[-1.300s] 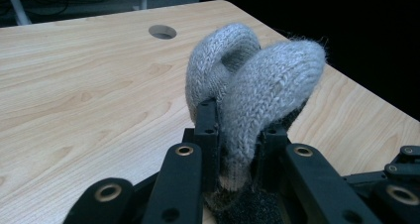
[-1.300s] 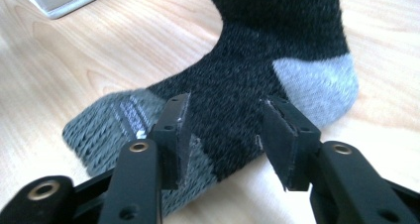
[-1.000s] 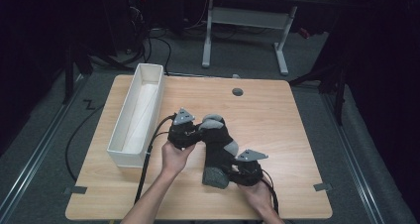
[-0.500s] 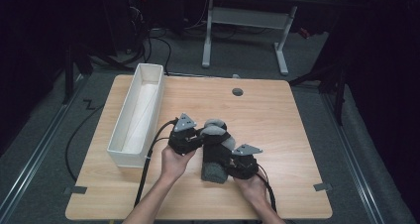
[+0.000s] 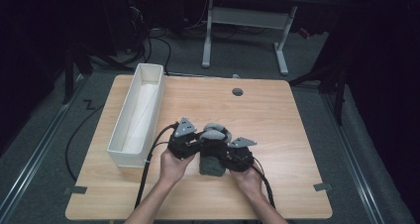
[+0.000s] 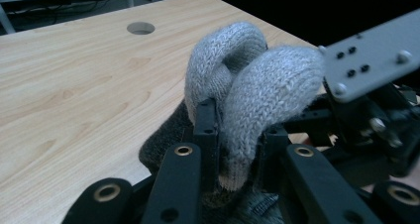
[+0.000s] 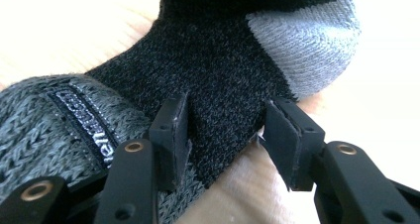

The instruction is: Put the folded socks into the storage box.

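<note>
A dark sock [image 5: 212, 164] with a light grey toe and heel [image 5: 214, 131] lies bunched on the wooden table [image 5: 277, 135] between both hands. My left gripper [image 5: 199, 142] is shut on the folded light grey knit [image 6: 257, 85], which curls up over its jaws; its fingertips [image 6: 236, 130] sink into the fabric. My right gripper [image 5: 227, 155] comes in from the right, and its jaws [image 7: 225, 120] press on the black part of the sock [image 7: 223, 75]. The grey plate of the right gripper [image 6: 371, 60] shows close beside the left one.
A long white bin [image 5: 126, 157] stands along the table's left side, just left of my left hand. A round cable hole [image 5: 237, 91] sits at the table's far middle. Cables trail from both grippers toward the near edge. A desk frame stands on the floor beyond.
My right hand has moved away from the near edge and toward the left gripper, bunching the sock shorter between the two. The left hand has stayed nearly still.
</note>
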A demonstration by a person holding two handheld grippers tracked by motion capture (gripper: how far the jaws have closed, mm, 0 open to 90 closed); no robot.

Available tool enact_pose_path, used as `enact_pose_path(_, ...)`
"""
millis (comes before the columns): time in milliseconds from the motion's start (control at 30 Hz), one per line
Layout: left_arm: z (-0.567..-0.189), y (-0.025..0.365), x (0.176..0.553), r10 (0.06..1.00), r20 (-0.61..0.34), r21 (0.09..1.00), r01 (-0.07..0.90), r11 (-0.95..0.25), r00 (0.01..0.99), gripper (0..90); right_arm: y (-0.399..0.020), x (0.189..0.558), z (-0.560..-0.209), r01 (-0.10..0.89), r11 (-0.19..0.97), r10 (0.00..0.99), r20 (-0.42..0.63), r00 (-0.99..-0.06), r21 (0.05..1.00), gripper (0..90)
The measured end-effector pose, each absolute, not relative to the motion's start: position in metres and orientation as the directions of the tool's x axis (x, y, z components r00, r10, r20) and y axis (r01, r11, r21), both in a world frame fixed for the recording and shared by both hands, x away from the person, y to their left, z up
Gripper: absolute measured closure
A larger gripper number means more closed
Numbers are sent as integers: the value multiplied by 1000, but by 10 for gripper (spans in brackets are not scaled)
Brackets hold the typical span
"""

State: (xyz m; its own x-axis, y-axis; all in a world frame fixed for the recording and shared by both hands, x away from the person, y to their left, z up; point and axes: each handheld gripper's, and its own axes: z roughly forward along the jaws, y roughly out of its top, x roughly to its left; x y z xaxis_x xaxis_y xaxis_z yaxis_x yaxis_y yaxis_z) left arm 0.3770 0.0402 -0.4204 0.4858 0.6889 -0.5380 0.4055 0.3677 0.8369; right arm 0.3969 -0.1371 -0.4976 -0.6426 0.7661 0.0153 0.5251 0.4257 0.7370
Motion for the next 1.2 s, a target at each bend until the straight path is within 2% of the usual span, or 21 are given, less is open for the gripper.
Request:
enact_pose_path(567, -455, 29, 367, 747, -475, 864, 409, 294, 466, 751, -130, 413, -496, 536, 411, 780, 20, -625, 737, 489)
enact_pose_path(833, -459, 30, 365, 756, -464, 870, 398, 291, 462, 749, -140, 402, -482, 525, 428, 762, 18, -647, 736, 490)
enact_pose_path(1067, -462, 31, 363, 756, -465, 870, 393, 297, 459, 744, -158, 387, -463, 510, 422, 752, 25, -659, 749, 610)
enact_pose_path(1200, -462, 31, 362, 753, -471, 867, 397, 300, 459, 735, -167, 384, -453, 502, 407, 751, 33, -660, 763, 639)
